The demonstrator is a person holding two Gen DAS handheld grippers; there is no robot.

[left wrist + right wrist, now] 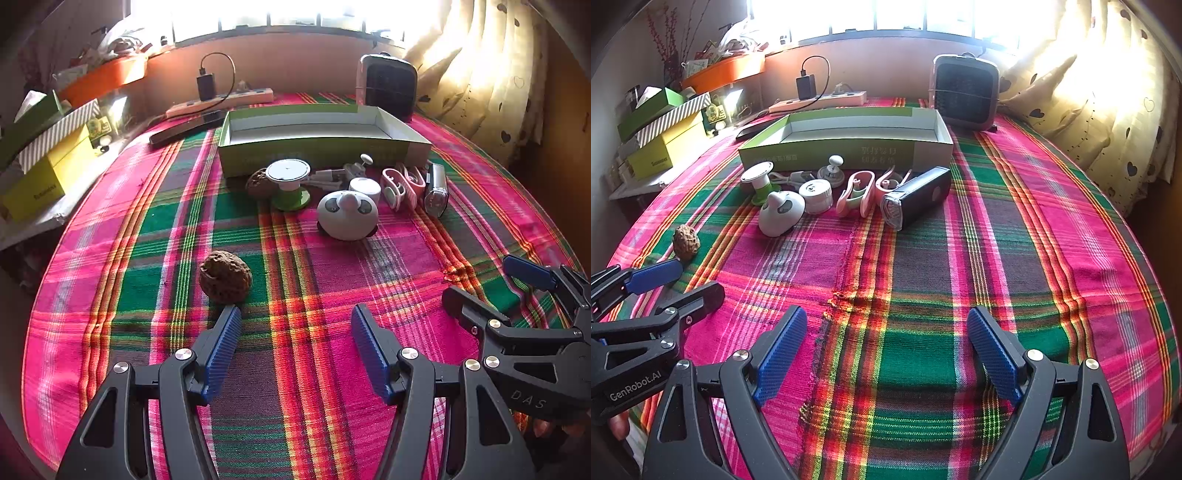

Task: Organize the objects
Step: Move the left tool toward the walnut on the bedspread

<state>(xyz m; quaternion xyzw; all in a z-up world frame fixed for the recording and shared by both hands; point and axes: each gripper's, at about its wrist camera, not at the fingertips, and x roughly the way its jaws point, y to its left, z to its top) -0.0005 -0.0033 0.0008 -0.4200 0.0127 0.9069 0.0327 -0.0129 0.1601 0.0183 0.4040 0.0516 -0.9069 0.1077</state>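
An open green box point(321, 147) point(849, 153) with a white inside lies on the plaid cloth. In front of it sit a green-and-white spool point(290, 184) point(759, 181), a white panda-like gadget point(347, 216) point(781, 212), a white round jar point(365, 188) point(815, 195), pink clips point(402, 184) point(864, 192) and a black bike light point(436, 188) point(918, 197). One walnut point(225, 282) point(686, 240) lies apart, just beyond my left gripper's left finger; another walnut point(258, 182) sits behind the spool. My left gripper point(295, 321) point(690, 282) and right gripper point(886, 323) point(491, 280) are both open with nothing between the fingers.
A small heater point(388, 85) point(966, 92) stands behind the box, near a power strip with a charger point(221, 98) point(820, 98). Stacked boxes point(48, 162) point(665, 129) and an orange tub point(107, 79) fill the left side. Curtains point(1108, 92) hang at the right.
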